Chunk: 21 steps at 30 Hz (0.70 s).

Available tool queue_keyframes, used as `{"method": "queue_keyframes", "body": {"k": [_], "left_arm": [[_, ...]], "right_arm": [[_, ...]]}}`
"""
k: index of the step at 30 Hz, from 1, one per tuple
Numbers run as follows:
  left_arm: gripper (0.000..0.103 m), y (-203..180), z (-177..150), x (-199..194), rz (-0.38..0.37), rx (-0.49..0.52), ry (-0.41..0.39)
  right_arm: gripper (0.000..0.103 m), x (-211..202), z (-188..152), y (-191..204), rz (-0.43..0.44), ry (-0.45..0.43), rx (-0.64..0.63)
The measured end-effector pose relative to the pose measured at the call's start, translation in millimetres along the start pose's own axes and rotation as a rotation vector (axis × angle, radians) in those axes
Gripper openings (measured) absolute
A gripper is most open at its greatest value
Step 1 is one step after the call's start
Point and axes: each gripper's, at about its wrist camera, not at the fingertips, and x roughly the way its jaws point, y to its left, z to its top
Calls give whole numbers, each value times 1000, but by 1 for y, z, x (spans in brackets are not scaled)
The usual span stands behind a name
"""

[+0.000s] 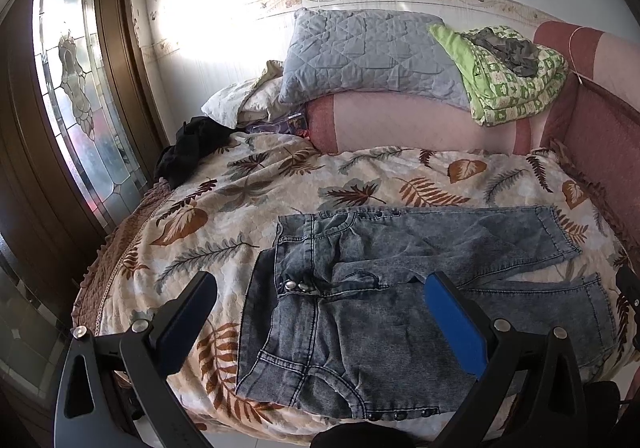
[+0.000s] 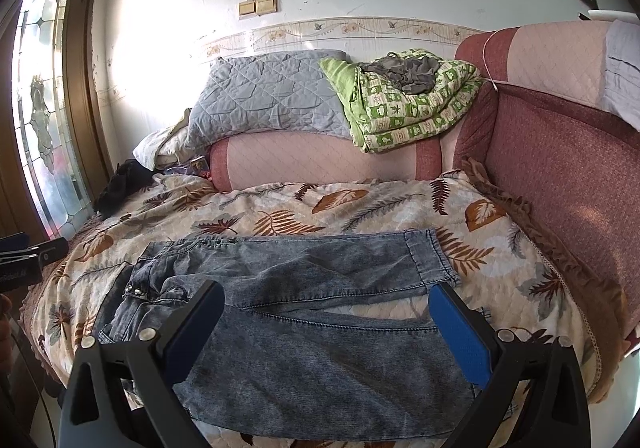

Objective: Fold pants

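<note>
Pants [image 1: 400,288] flat – waist left, legs right, seemingly unfolded

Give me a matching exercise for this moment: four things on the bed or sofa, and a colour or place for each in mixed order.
Things:
1. jeans
2. pillow
3. folded blanket
4. dark garment

Descriptions:
A. green and white check, on top of the pink bolster
B. black, bunched at the bed's edge nearest the glass door
C. washed blue-grey, spread flat on the leaf-print cover
D. grey, quilted, leaning against the wall

Pairs: 1-C, 2-D, 3-A, 4-B
</note>
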Motion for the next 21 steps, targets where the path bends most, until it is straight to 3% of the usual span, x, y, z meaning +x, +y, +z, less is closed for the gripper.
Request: {"method": "queue_keyframes", "body": {"k": [21], "left_arm": [[103,7,3,29,10,-11,37]], "right_arm": [[103,29,3,7,-3,44,-7]]}}
